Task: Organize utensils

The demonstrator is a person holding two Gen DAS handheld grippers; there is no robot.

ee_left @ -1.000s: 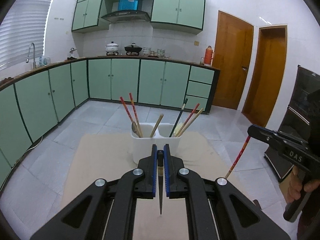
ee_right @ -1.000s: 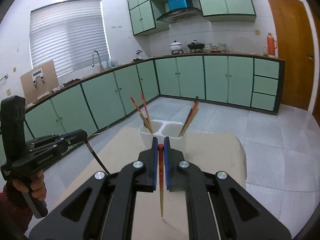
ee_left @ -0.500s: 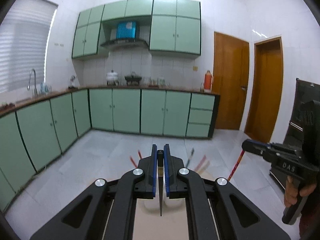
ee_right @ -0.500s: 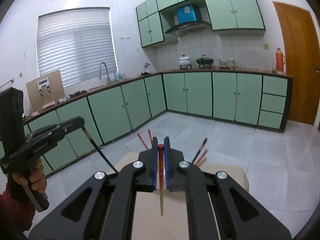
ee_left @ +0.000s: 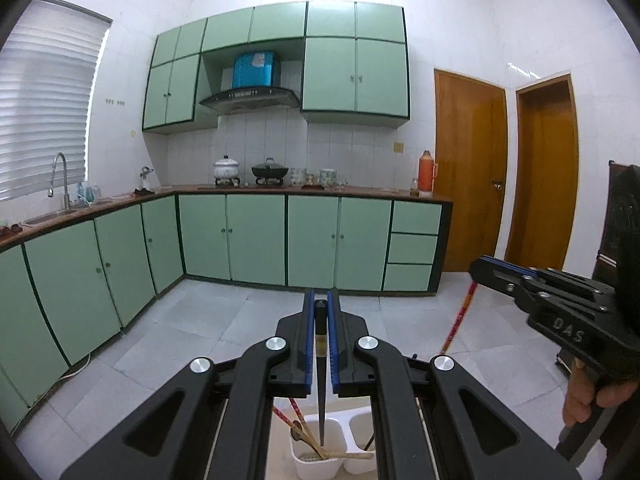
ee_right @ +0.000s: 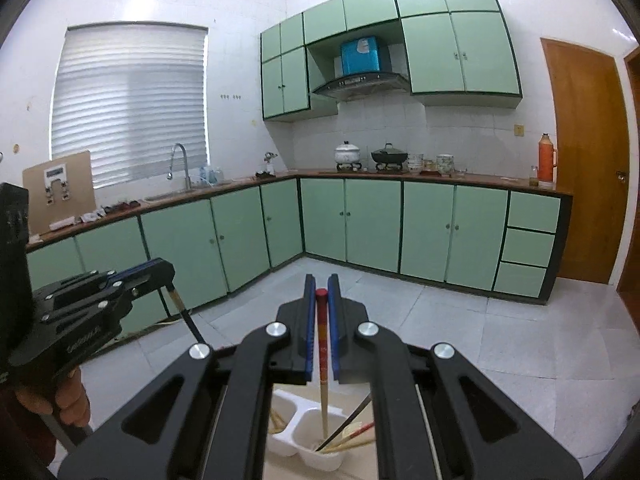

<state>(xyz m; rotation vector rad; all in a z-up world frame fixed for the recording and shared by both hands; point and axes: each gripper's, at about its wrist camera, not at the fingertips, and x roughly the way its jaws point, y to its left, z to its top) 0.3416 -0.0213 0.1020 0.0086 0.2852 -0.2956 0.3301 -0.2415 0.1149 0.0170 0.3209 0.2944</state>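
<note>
The utensil holder (ee_left: 320, 458), a white tub with two side-by-side compartments, sits low and near in both wrist views, directly under the two tools. In the left wrist view the left gripper (ee_left: 321, 312) is clamped on a black chopstick (ee_left: 321, 384), held upright with its tip hanging over the holder's left compartment; whether the tip touches anything inside cannot be told. That compartment holds red chopsticks (ee_left: 286, 420), wooden ones and a small spoon (ee_left: 297, 429) leaning to the left. In the right wrist view the right gripper (ee_right: 321, 292) is closed on a red-topped chopstick (ee_right: 322, 368) with a pale wooden lower half, pointing down into the holder's (ee_right: 304, 454) right compartment, where other chopsticks (ee_right: 352, 438) lie slanted to the right. Each tool appears in the other's view, at the side, with a hand on its grip. Far behind, green cabinets (ee_left: 256, 240) run along the kitchen walls, with an orange thermos (ee_left: 426, 172) on the counter at the right
</note>
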